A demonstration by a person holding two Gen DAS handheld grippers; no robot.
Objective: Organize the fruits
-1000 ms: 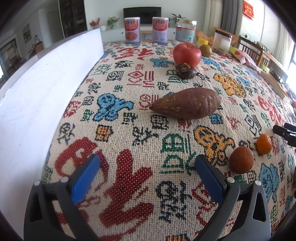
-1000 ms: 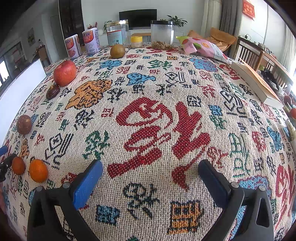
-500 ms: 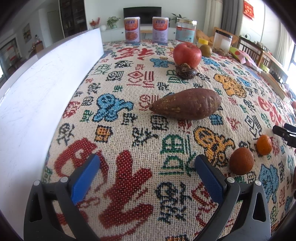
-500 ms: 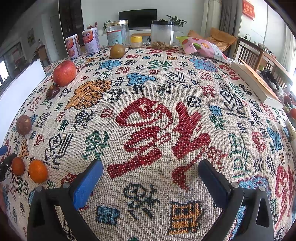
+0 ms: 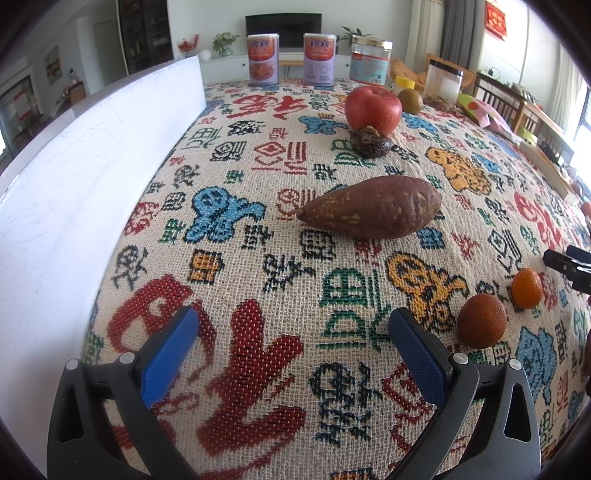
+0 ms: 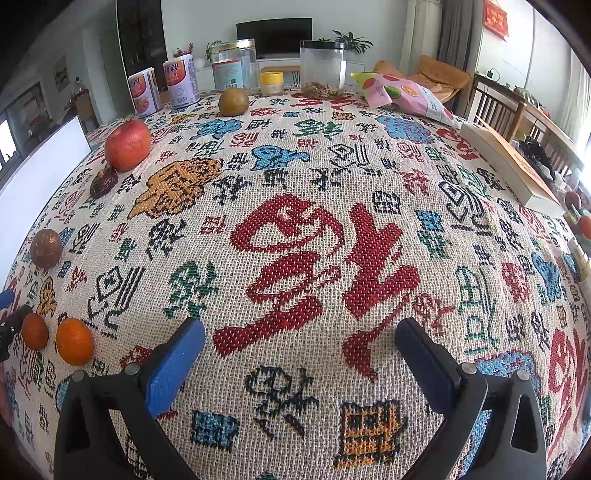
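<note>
A table under a woven cloth patterned with red, blue and green characters (image 5: 280, 280) carries a brown sweet potato (image 5: 371, 211); beyond it sit a wrinkled dark date (image 5: 370, 143) and red apple (image 5: 373, 109), nearer right a brown round fruit (image 5: 481, 320) and small orange (image 5: 527, 288).

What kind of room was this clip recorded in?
Most likely a home living and dining room. A dark television stands against the far wall, wooden dining chairs sit to the right, and fruit such as a red apple lies on a table under a woven patterned tablecloth.
</note>
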